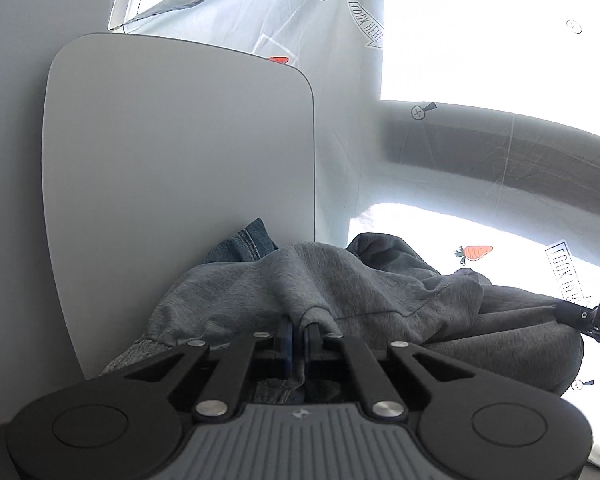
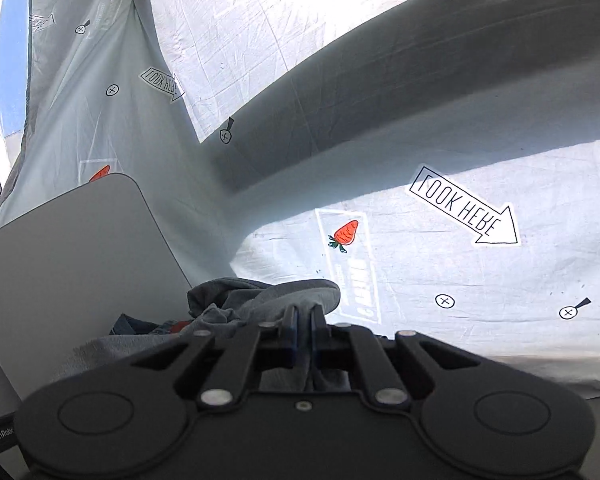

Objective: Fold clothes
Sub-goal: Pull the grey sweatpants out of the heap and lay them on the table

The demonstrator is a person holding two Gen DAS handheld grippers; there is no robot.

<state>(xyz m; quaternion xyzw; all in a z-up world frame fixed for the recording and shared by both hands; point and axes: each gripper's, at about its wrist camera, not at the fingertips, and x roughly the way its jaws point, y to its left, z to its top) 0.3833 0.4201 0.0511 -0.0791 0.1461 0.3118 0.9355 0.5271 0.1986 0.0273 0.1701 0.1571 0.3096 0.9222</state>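
A grey sweatshirt lies bunched at the near edge of a light grey table. My left gripper is shut on a fold of it. In the right wrist view the same grey sweatshirt is pinched by my right gripper, which is shut on another fold. The right gripper's tip shows at the right edge of the left wrist view, against the cloth. A piece of blue denim lies under the sweatshirt; it also shows in the right wrist view.
A pale sheet printed with strawberries, arrows and crossed circles covers the floor and hangs behind the table. The table's rounded far corner stands left of the sweatshirt. Bright sunlight patches fall on the sheet.
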